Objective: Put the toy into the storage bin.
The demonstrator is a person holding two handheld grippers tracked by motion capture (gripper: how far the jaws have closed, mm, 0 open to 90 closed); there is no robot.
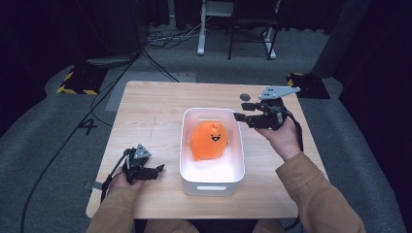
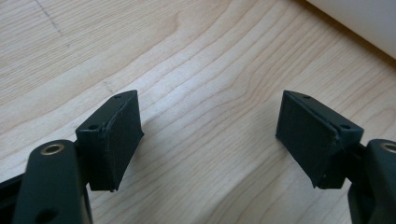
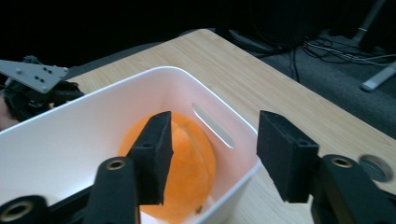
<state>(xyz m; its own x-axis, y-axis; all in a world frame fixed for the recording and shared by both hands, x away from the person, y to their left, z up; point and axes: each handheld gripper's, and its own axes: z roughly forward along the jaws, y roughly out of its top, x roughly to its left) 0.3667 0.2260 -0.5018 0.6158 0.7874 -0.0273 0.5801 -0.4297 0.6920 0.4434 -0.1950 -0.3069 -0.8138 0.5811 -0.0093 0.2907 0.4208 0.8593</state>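
Observation:
An orange plush toy with a smiling face lies in a white bin at the middle of the wooden table. My right gripper hovers open by the bin's far right rim, pointing left toward it. In the right gripper view its jaws stand wide apart, with nothing held, above the bin's wall and the plush toy. My left gripper rests open on the table, left of the bin's near end. The left gripper view has its fingertips spread over bare wood, with the bin's edge at top right.
A round hole is set in the table behind the right gripper. Cables trail across the grey floor beyond the far edge, near yellow-and-black striped bases and white desk legs. The left gripper appears beyond the bin.

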